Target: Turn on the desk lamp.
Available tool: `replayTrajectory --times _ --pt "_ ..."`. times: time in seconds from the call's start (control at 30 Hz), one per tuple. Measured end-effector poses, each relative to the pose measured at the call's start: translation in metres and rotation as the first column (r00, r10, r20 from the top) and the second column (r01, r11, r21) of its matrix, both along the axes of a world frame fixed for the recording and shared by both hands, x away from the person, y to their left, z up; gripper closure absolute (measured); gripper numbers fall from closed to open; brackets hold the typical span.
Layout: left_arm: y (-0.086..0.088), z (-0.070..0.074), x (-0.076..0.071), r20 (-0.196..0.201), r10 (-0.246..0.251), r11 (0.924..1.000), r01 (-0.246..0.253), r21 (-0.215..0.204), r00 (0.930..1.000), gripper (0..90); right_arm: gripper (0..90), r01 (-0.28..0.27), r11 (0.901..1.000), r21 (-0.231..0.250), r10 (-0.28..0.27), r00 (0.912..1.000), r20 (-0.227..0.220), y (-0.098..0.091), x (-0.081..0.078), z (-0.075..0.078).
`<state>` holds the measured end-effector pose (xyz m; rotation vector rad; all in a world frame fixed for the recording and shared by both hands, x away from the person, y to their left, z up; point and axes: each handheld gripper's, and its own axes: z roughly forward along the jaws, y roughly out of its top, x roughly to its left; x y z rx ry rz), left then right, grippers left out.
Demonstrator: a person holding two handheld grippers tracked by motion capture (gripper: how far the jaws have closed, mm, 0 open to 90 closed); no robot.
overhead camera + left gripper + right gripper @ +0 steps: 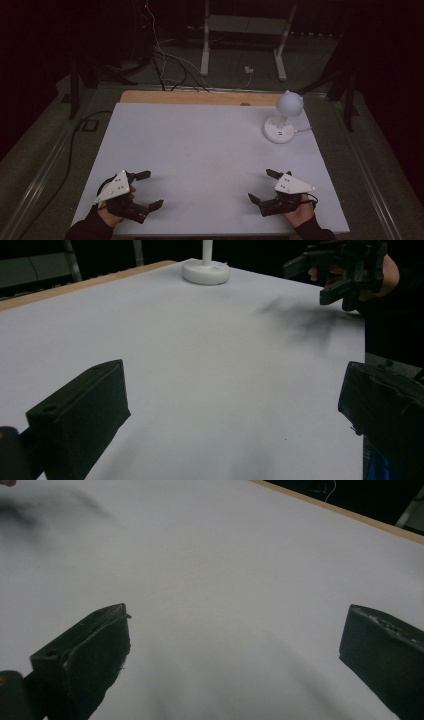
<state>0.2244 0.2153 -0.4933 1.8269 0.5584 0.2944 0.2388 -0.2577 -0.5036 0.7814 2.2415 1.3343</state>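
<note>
Now both grippers sit low over the near edge of the white table [200,145] — the left gripper [150,189] at the left corner, the right gripper [261,186] at the right, well apart, jaws pointing toward each other. Each is spread wide, gripping nothing. Nearest thing — a small white lamp [282,119] standing upright at the far right, beyond the right gripper.

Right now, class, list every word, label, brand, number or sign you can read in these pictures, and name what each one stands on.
None can be read.
white lamp: its round base bears small dark marks, too small to read.
white table top: no print on it.
left gripper and right gripper: no lettering shows on their plates or jaws.
</note>
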Motion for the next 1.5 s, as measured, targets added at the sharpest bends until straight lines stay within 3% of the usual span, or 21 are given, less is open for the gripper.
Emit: replayTrajectory --times 0.33,0.53,0.77,0.8,1.13,1.5 --pt "-0.001 -0.001 -0.001 0.001 -0.014 0.9998 0.014 0.015 0.9999 0.3 0.0 0.016 0.9998 0.009 -0.016 0.9991 0.039 0.003 -0.005 0.000" --pt "-0.002 -0.001 -0.001 0.005 -0.012 0.9998 0.012 0.017 0.9999 0.3 0.0 -0.033 0.9993 -0.015 0.033 0.9992 -0.021 0.005 -0.004 0.001" --pt "-0.002 -0.001 -0.001 0.005 -0.009 0.9998 0.009 0.016 0.9999 0.3 0.0 -0.064 0.9979 0.007 0.064 0.9978 -0.018 0.011 -0.007 0.005" --pt "-0.002 -0.001 -0.001 0.005 -0.008 0.9998 0.008 0.017 1.0000 0.3 0.0 -0.061 0.9977 0.029 0.062 0.9978 -0.022 0.011 -0.008 0.008" --pt "-0.002 -0.001 -0.001 0.003 -0.007 0.9998 0.007 0.020 1.0000 0.3 0.0 -0.057 0.9970 0.051 0.058 0.9982 -0.017 0.017 -0.012 0.028" --pt "-0.002 0.000 -0.002 0.012 -0.005 0.9998 0.005 0.018 0.9999 0.3 0.0 -0.050 0.9958 0.077 0.052 0.9983 -0.024 0.018 -0.005 0.044"
